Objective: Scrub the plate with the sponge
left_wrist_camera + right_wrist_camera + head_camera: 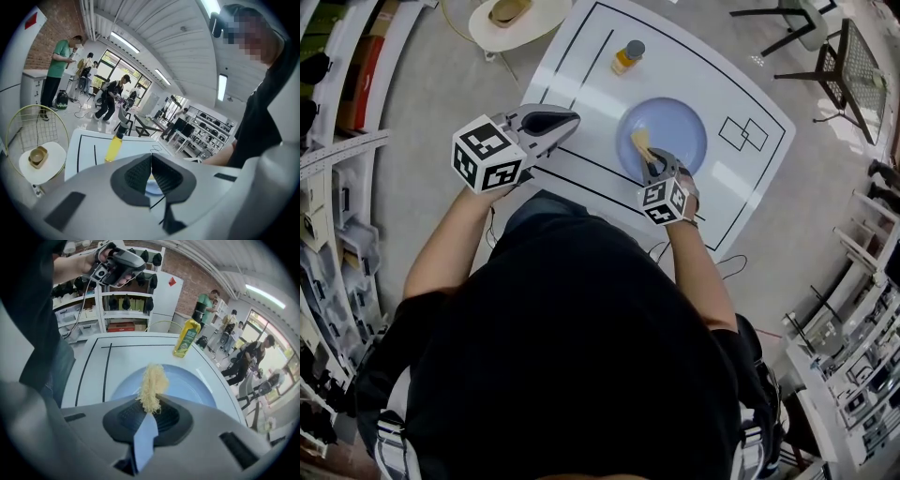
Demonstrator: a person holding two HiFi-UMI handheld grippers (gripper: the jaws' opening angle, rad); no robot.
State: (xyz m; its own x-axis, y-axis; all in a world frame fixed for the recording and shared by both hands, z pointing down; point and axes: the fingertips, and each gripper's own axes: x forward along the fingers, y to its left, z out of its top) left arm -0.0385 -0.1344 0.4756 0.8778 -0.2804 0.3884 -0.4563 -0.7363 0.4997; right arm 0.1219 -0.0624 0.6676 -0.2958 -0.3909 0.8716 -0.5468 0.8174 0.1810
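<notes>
A pale blue plate (675,131) (187,383) lies on the white table. My right gripper (649,161) (151,408) is shut on a yellow fibrous sponge (641,145) (152,385), which sticks out over the plate's near left part. Whether the sponge touches the plate I cannot tell. My left gripper (564,124) (151,174) is raised at the table's left edge, its jaws pressed together with nothing between them. Through its jaws a sliver of the plate (152,187) shows.
A yellow soap bottle (627,57) (114,146) (186,337) stands beyond the plate. Black lines mark the white table (741,98). A round stool with a bowl (511,13) (37,157) stands off the far left corner. Chairs (839,61) and several people (110,96) are farther off.
</notes>
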